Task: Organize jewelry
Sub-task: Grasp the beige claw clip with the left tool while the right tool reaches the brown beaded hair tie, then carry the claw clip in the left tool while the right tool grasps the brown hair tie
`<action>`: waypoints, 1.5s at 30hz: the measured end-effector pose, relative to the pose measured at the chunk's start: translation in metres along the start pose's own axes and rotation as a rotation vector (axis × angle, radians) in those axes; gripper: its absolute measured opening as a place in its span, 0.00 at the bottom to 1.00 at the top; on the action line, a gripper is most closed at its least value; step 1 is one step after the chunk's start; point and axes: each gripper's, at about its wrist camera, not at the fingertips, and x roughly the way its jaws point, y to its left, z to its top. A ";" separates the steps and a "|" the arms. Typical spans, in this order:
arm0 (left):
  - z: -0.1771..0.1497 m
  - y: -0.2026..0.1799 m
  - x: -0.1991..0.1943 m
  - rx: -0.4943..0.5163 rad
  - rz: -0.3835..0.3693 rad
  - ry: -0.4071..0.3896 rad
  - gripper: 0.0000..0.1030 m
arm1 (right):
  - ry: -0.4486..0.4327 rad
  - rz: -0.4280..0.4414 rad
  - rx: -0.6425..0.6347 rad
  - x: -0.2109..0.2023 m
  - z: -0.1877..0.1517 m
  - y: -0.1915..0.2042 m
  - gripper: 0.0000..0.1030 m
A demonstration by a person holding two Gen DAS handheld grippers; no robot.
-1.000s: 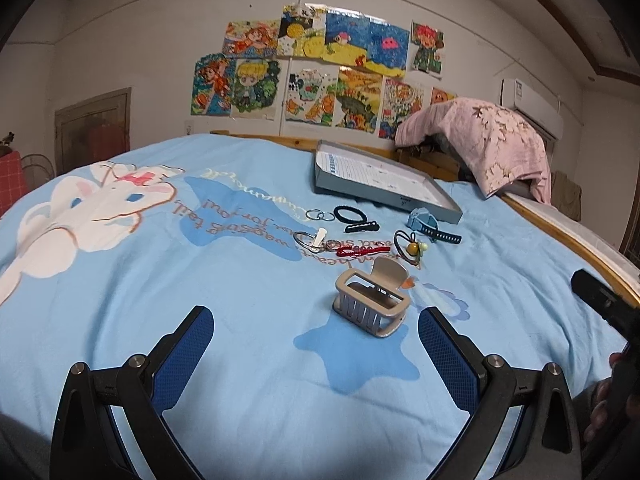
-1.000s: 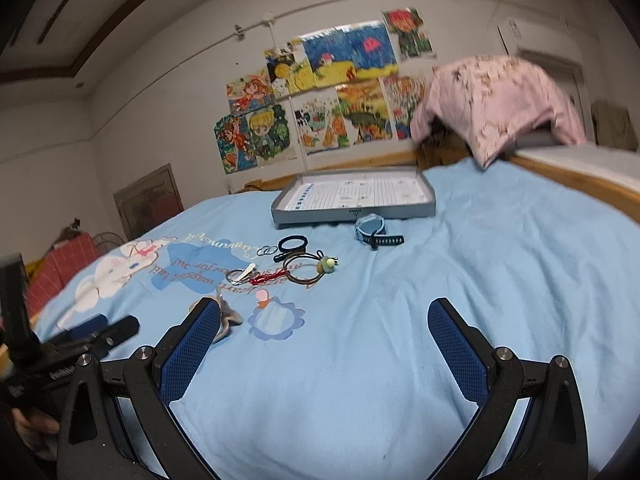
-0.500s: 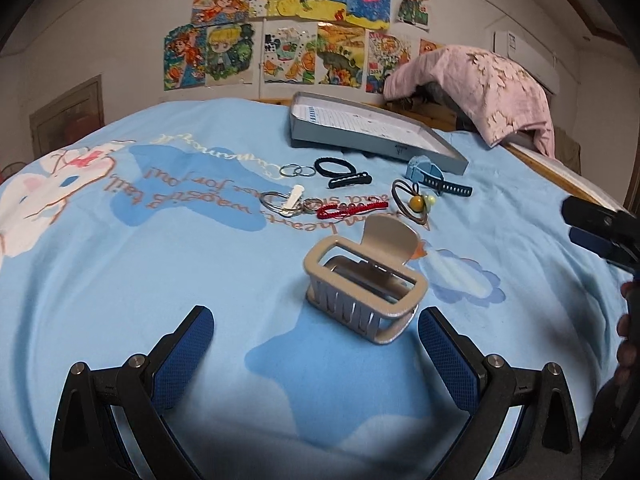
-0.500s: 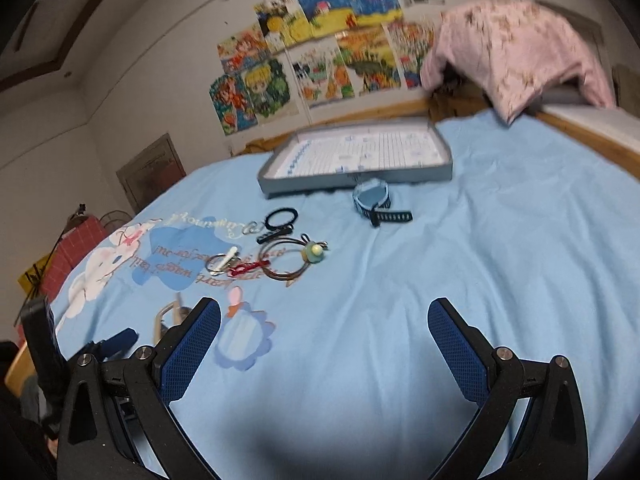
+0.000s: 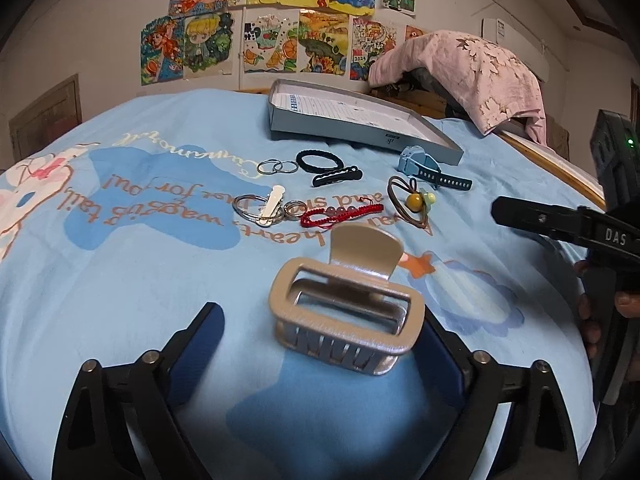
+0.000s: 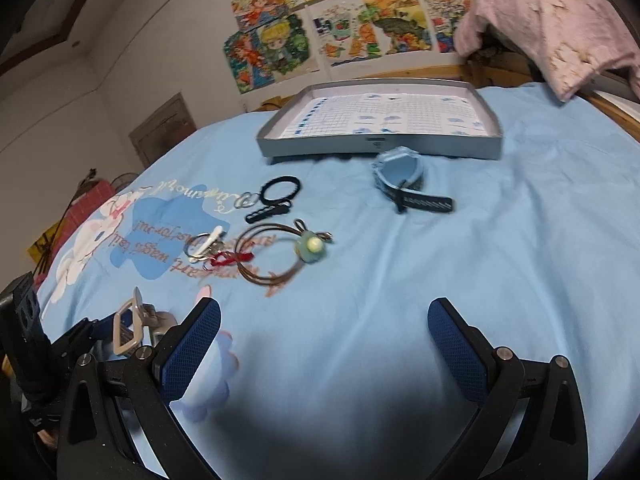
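A beige hair claw clip [image 5: 346, 304] lies on the blue bedspread, between the fingers of my open left gripper [image 5: 320, 344]; it also shows in the right wrist view [image 6: 132, 326]. Farther off lie key rings [image 5: 256, 208], a red bracelet [image 5: 340, 214], a brown hair tie with beads [image 5: 412, 200], a black hair tie [image 5: 320, 160], a black clip [image 5: 338, 176] and a blue watch [image 5: 424, 166]. A grey open box [image 5: 360, 124] stands behind them. My right gripper [image 6: 324, 344] is open and empty over bare bedspread, with the watch [image 6: 400, 178] ahead of it.
A pink cloth [image 5: 468, 64] hangs over the wooden bed frame at the back right. Drawings cover the far wall. The right gripper's body [image 5: 580, 232] shows at the right edge of the left wrist view.
My left gripper has moved forward and down until the claw clip sits between its fingers. My right gripper has moved forward and lower toward the jewelry.
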 end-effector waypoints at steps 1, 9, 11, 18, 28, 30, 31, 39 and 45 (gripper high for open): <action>0.002 0.001 0.002 -0.003 -0.001 0.002 0.84 | 0.004 0.008 -0.008 0.005 0.003 0.002 0.99; 0.019 0.015 0.023 -0.038 -0.018 0.038 0.60 | 0.055 0.041 -0.021 0.036 0.014 0.007 0.99; 0.024 0.017 0.030 -0.035 -0.017 0.046 0.60 | 0.057 0.047 -0.020 0.043 0.017 0.009 0.99; 0.037 0.027 0.042 -0.055 -0.001 0.043 0.60 | 0.098 0.078 -0.058 0.068 0.024 0.021 0.89; 0.036 0.024 0.048 -0.043 0.051 0.039 0.60 | 0.140 0.056 -0.020 0.085 0.024 0.015 0.46; 0.036 0.023 0.048 -0.040 0.055 0.036 0.60 | 0.138 0.057 -0.018 0.085 0.024 0.014 0.39; 0.036 0.023 0.047 -0.037 0.057 0.033 0.60 | 0.135 0.056 -0.017 0.085 0.024 0.014 0.34; 0.039 0.020 0.036 -0.035 0.043 -0.017 0.60 | 0.084 0.083 0.004 0.075 0.025 0.010 0.20; 0.054 0.017 0.028 -0.035 -0.002 -0.053 0.60 | -0.001 0.098 0.001 0.054 0.035 0.010 0.20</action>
